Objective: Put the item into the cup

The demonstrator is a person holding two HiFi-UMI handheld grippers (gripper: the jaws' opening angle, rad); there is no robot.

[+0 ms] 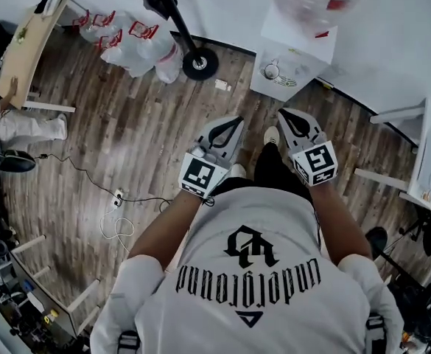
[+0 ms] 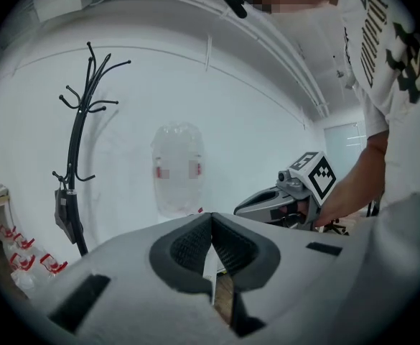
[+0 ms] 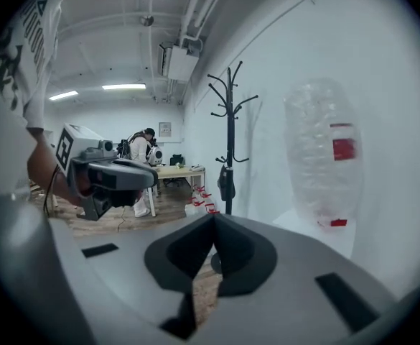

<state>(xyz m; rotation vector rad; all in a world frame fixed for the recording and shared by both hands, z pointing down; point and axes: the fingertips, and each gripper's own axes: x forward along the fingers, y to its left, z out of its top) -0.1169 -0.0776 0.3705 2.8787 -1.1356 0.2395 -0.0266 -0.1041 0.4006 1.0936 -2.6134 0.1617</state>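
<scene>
Both grippers are raised in front of the person's chest, above the wooden floor. My left gripper [image 1: 232, 123] has its jaws closed tip to tip with nothing between them; in its own view the tips [image 2: 211, 218] meet. My right gripper [image 1: 284, 113] is likewise shut and empty, its tips [image 3: 214, 218] touching. Each shows in the other's view: the right gripper [image 2: 247, 208], the left gripper [image 3: 151, 174]. A small round thing [image 1: 272, 70] lies on the white table [image 1: 303, 68] ahead; I cannot tell whether it is the cup. No item shows clearly.
A large clear plastic bottle [image 1: 314, 2] with a red label stands on the white table. A black coat stand [image 1: 198, 62] is left of it, with white bags [image 1: 138, 43] beside. A wooden desk [image 1: 23, 50] and a seated person [image 1: 23, 127] are far left. Cables [image 1: 116, 201] lie on the floor.
</scene>
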